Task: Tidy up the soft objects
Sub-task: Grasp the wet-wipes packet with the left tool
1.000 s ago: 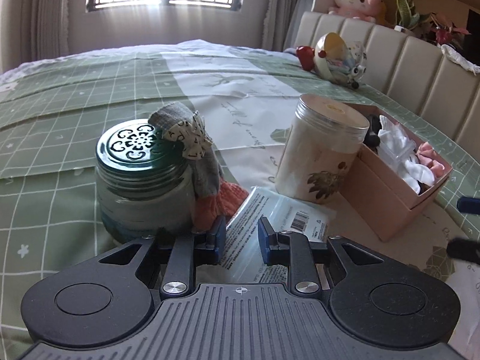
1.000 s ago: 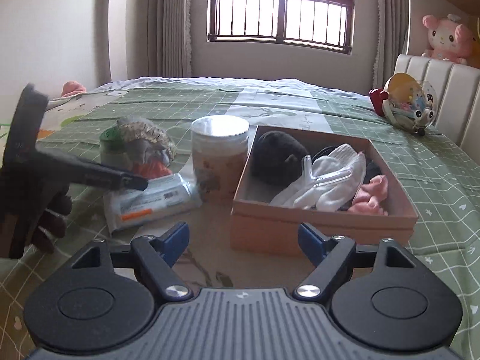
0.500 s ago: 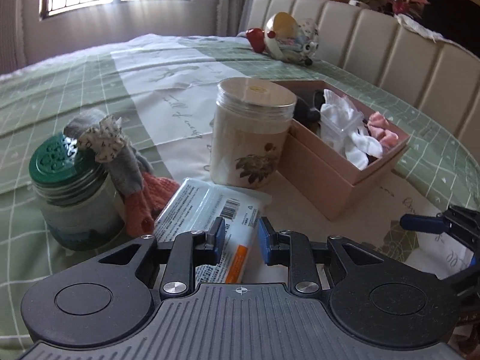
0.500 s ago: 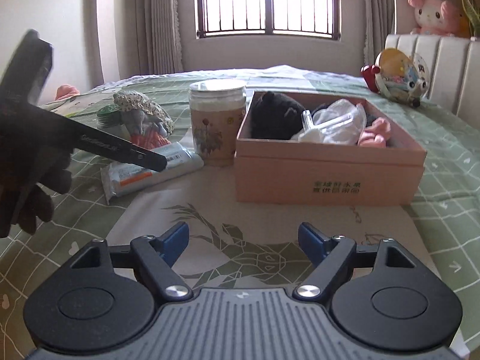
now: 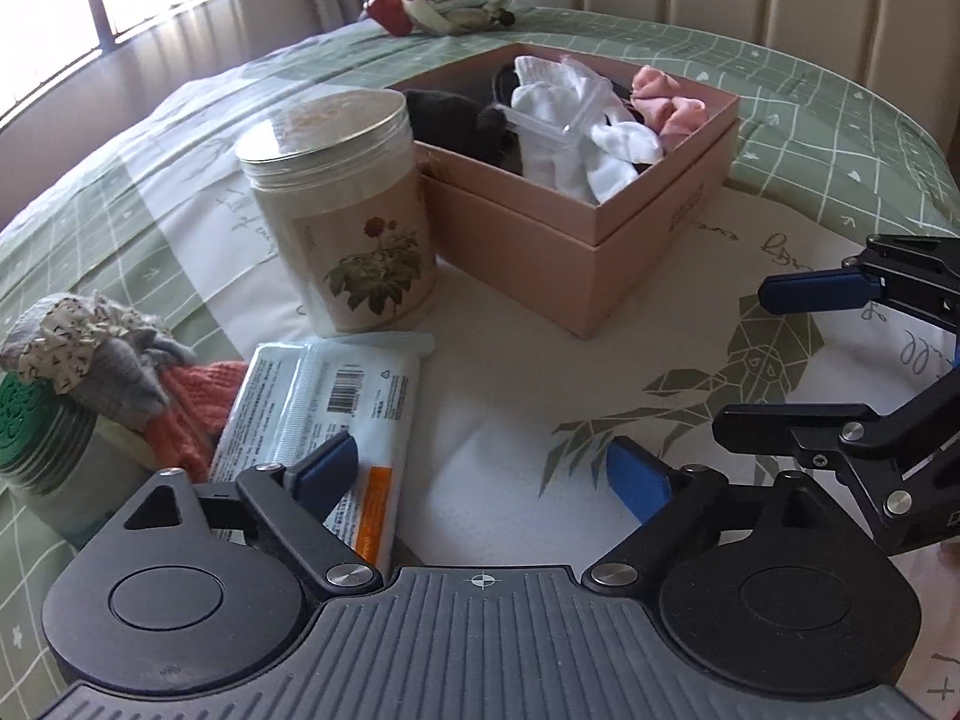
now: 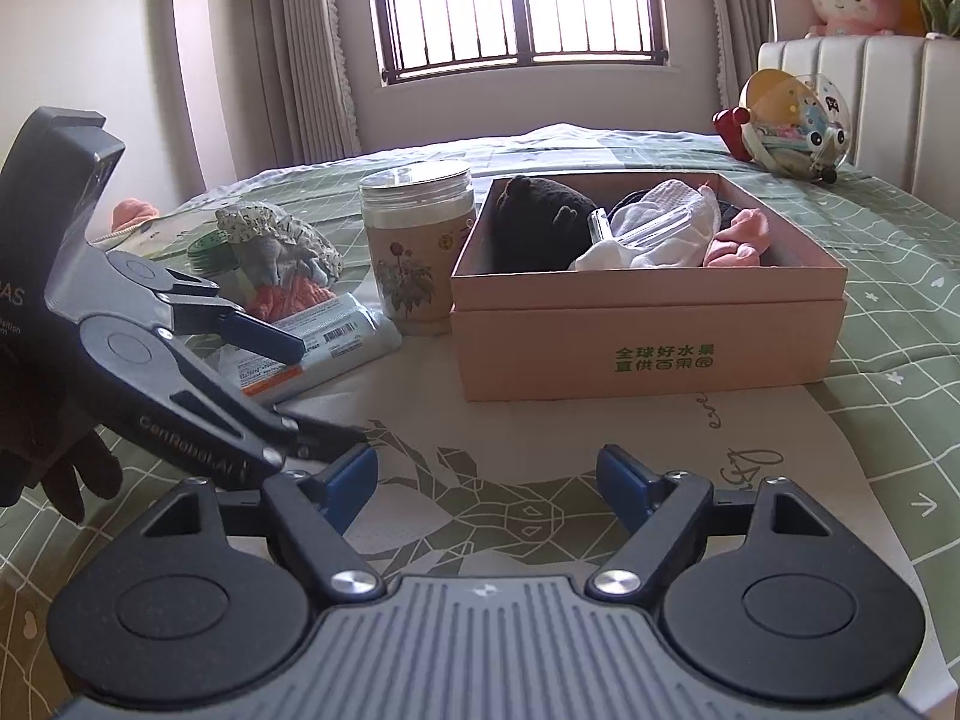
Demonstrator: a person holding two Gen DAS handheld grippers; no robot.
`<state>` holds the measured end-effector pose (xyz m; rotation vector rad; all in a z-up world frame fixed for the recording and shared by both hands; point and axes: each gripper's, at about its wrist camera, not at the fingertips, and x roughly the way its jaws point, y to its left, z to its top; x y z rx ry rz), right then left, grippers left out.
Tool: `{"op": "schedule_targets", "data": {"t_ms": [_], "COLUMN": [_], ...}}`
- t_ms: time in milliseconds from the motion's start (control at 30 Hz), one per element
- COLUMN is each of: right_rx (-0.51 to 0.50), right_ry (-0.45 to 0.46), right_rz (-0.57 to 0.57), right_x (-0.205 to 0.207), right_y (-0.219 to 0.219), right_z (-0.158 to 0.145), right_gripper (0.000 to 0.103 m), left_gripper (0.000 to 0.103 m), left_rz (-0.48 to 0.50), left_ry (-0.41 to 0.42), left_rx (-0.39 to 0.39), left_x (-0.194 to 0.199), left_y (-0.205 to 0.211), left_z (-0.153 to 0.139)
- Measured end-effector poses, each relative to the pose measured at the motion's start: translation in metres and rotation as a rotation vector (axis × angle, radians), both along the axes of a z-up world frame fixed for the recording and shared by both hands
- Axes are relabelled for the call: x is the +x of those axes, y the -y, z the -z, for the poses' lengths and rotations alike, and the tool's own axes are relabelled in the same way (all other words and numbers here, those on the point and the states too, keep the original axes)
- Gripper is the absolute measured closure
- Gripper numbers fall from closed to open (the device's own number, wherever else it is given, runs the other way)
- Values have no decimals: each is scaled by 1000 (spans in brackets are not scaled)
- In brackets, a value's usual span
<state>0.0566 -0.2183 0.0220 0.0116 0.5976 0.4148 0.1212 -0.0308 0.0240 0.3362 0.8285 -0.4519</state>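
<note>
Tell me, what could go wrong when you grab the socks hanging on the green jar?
The gray and orange socks drape over the green-lidded jar, so tugging them might tip it. The wipes packet lies against the socks and could get dragged along. The flower jar stands right beside the pink box, so it might get bumped on the way there. The left hand-held gripper is opening, with nothing between its jaws.
</note>
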Motion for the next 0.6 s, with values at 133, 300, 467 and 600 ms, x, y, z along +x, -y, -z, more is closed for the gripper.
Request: {"op": "schedule_targets", "data": {"t_ms": [133, 300, 467, 600], "right_rx": [11, 21, 29, 34], "right_ry": [5, 2, -5, -16], "right_rz": [2, -2, -8, -10], "right_x": [-1, 0, 0, 1], "right_y": [2, 3, 4, 4], "right_z": [0, 1, 1, 2], "right_gripper": [22, 22, 22, 21], "left_gripper": [18, 14, 9, 6], "left_rz": [-58, -163, -202, -230], "left_ry": [80, 39, 19, -21], "left_rx": [27, 64, -13, -74], "left_x": [0, 22, 39, 52], "left_y": [-6, -25, -37, -47], "left_z": [-10, 0, 2, 6]}}
